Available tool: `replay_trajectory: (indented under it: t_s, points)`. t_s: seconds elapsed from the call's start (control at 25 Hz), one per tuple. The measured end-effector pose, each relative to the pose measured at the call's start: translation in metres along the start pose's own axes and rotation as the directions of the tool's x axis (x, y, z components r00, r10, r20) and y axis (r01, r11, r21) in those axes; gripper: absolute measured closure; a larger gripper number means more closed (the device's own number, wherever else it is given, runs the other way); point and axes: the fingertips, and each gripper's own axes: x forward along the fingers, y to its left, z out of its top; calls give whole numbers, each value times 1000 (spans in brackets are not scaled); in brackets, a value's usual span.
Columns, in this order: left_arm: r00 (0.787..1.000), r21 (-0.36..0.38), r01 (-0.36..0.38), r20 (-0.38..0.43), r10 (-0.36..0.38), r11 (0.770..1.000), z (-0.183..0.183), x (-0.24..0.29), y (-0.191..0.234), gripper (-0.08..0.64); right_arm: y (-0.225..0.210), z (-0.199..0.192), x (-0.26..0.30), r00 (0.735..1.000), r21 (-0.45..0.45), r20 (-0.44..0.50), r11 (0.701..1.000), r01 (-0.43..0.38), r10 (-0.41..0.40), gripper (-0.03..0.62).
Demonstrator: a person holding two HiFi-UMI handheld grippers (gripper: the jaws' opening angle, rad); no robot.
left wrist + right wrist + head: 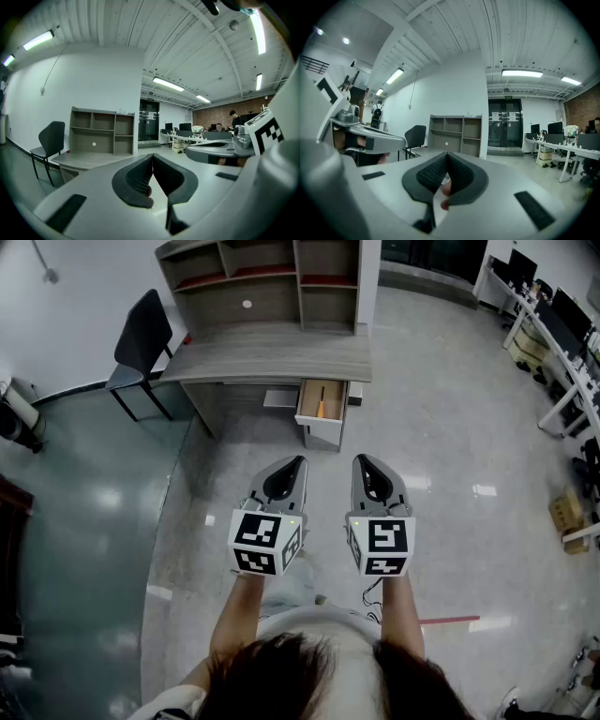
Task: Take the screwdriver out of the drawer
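An orange-handled screwdriver lies in the open drawer under the grey desk, far ahead of me in the head view. My left gripper and right gripper are held side by side at waist height, well short of the drawer, both shut with nothing between the jaws. In the left gripper view the jaws meet at their tips, with the desk and its shelf unit beyond. The right gripper view shows its jaws closed too, facing the shelf unit.
A black chair stands left of the desk, and a shelf unit sits on top of it. Office desks with monitors line the right side. A cardboard box lies on the floor at right. Bare floor stretches between me and the drawer.
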Motion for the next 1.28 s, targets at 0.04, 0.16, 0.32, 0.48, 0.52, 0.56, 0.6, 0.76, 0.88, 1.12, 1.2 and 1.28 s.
replay_trajectory:
  t_s: [0.04, 0.16, 0.32, 0.48, 0.52, 0.56, 0.6, 0.76, 0.88, 1.12, 1.2, 1.28]
  points:
    - [1000, -1, 1, -1, -1, 1000, 0, 4, 5, 543, 1, 0, 6, 1000, 1, 0, 1000, -1, 1, 566]
    - [1000, -2, 3, -1, -3, 1000, 0, 14, 20, 543, 4, 0, 23, 1000, 0, -2, 1000, 1, -1, 566]
    - [1000, -7, 11, -1, -11, 1000, 3, 29, 40, 543, 5, 2, 44, 1000, -9, -11, 1000, 15, -15, 566]
    - [1000, -13, 20, -8, -20, 1000, 5, 40, 61, 543, 11, 6, 63, 1000, -10, -10, 1000, 17, -18, 566]
    - [1000, -14, 23, -10, -23, 1000, 5, 43, 67, 543, 13, 6, 69, 1000, -7, -14, 1000, 16, -16, 566]
    - [1000, -14, 27, -13, -28, 1000, 4, 45, 72, 543, 15, 5, 75, 1000, -2, -18, 1000, 16, -16, 566]
    - [999, -14, 33, -16, -33, 999, 3, 49, 77, 543, 17, 5, 82, 1000, 5, -21, 1000, 15, -15, 566]
    - [998, -13, 59, -28, -59, 998, 2, 60, 95, 543, 22, 10, 109, 1000, 12, -26, 1000, 18, -18, 565]
    - [997, -16, 78, -28, -78, 997, 4, 67, 111, 543, 29, 14, 131, 999, 18, -29, 1000, 23, -22, 566]
    - [994, -25, 108, -27, -109, 994, 6, 83, 140, 543, 39, 17, 166, 998, 15, -41, 999, 38, -38, 566]
    - [993, -33, 112, -28, -113, 993, 4, 87, 148, 543, 42, 16, 174, 998, 10, -50, 999, 45, -44, 566]
    - [993, -44, 113, -28, -114, 993, 2, 91, 157, 543, 44, 13, 181, 997, 10, -58, 999, 46, -46, 566]
